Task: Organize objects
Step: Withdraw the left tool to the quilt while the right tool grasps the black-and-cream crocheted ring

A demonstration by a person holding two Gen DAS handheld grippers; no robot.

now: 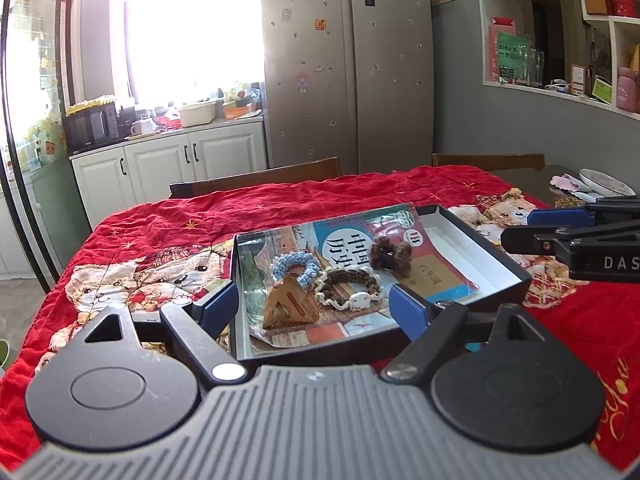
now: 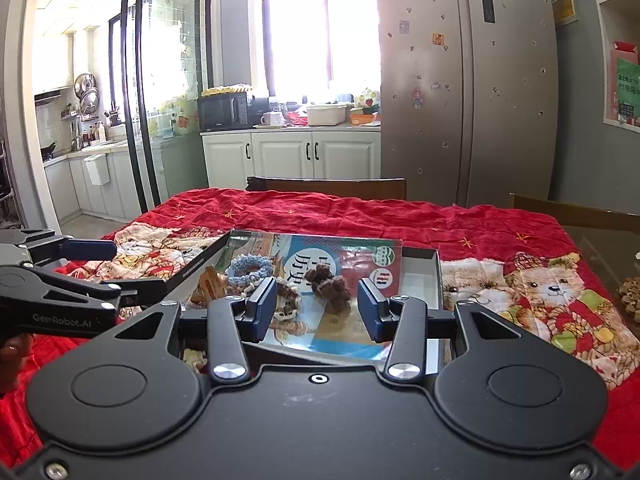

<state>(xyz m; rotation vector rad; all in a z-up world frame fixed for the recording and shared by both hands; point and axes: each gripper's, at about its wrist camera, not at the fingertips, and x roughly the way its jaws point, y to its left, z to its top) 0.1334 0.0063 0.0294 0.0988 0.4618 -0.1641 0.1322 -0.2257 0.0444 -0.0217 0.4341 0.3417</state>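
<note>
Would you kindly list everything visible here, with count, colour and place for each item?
box: one, black outside, white inside, on the quilt
textbook: one, blue and red cover, lying in the box
blue scrunchie: one, light blue, on the textbook
brown-and-cream scrunchie: one, on the textbook beside the blue one
brown fuzzy hair clip: one, dark brown, on the textbook
wedge-shaped carton: one, tan, on the near part of the textbook
quilt: one, red with teddy bears, covering the table
chairs: two, dark wood, behind the table
fridge: one, grey, at the back
microwave: one, black, on the counter
left gripper: open, over the box's near edge
right gripper: open, over the box
</note>
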